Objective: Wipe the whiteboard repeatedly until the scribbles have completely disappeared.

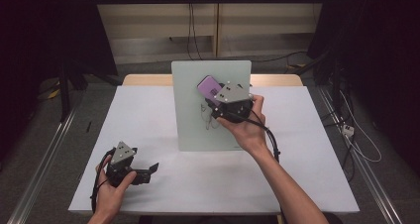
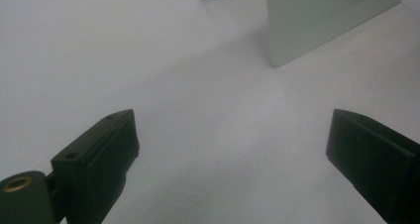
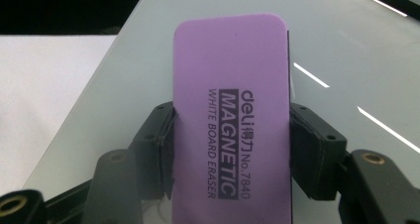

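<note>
My right gripper (image 3: 230,135) squeezes the purple eraser (image 3: 233,110) by its two long sides, over the far part of the whiteboard (image 1: 193,115).

If I tilt or press too hard, the eraser could slip out (it looks smooth) or push the board across the desk (image 1: 148,184). Faint marks sit nearby. My left gripper (image 2: 233,149) rests wide apart, holding nothing, near the desk's near-left corner.
</note>
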